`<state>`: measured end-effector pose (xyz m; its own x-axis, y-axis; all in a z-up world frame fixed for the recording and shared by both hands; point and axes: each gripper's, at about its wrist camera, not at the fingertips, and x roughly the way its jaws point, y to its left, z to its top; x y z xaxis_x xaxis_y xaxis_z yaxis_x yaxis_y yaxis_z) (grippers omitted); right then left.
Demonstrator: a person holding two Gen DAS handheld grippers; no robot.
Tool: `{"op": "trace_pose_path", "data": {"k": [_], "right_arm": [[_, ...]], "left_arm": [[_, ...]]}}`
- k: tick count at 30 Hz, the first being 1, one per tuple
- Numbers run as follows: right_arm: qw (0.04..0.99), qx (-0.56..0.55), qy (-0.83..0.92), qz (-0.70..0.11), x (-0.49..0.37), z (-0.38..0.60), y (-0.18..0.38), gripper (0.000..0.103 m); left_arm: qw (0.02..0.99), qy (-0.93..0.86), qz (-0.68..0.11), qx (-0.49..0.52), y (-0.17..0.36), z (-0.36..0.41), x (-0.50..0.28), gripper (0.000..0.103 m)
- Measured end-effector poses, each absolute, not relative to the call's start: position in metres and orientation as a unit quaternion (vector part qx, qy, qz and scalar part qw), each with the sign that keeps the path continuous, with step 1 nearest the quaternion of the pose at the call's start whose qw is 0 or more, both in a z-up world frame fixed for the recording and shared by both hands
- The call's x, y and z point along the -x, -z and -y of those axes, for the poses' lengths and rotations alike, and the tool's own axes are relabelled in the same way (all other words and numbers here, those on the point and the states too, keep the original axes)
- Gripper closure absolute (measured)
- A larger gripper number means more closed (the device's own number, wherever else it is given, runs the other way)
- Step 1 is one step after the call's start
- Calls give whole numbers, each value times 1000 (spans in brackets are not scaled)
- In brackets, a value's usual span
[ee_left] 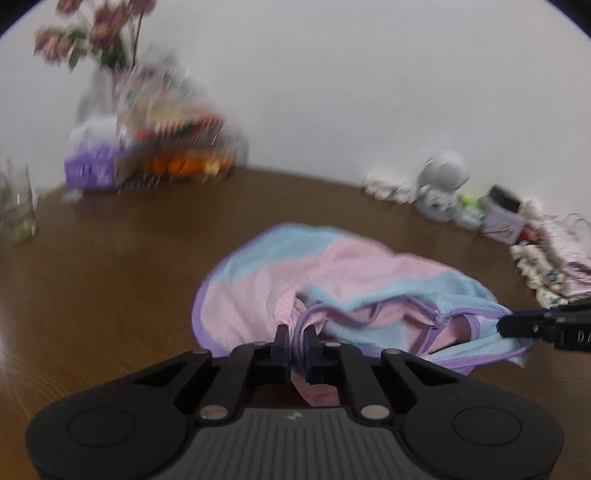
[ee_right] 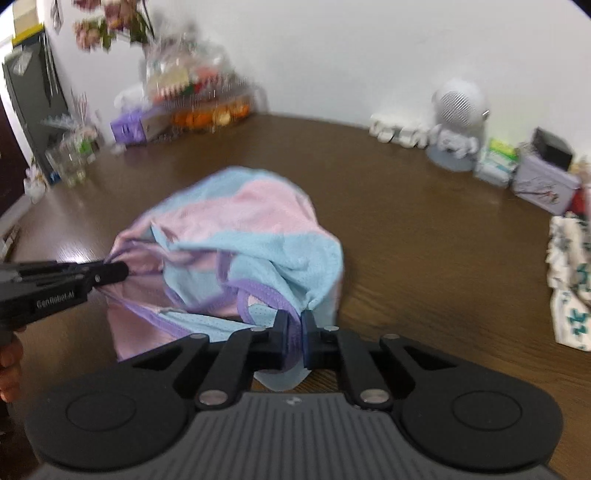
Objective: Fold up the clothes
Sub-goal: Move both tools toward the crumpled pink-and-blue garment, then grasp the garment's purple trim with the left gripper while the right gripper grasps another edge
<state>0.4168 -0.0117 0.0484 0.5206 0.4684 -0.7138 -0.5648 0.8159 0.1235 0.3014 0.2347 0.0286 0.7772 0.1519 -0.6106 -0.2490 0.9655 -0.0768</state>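
A pink, light-blue and purple mesh garment hangs between my two grippers over the brown table. My left gripper is shut on its purple-trimmed edge at one end. My right gripper is shut on the purple trim at the other end. The garment also shows in the right wrist view, its far part resting on the table. The right gripper shows at the right edge of the left wrist view, and the left gripper at the left of the right wrist view.
A stack of folded clothes lies at the right of the table, also in the right wrist view. Along the back wall stand a white round device, small boxes, a fruit basket, flowers and glasses.
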Motion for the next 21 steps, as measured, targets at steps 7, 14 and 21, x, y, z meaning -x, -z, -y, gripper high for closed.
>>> {"op": "trace_pose_path", "data": {"k": [7,14,21], "right_arm": [[901,47,-283,-325,-371,57,-117,97],[921,38,-275,-275,-308,106,-168,98],[931,24,-287,-224,-228,169,-210,97]], "left_arm": [[962,-70,-259,42,-89,-192,-258,97],[978,-15,-210,7,-141,-141,-199,97],[983,62,-166,-37,-174,-94,-137,97]]}}
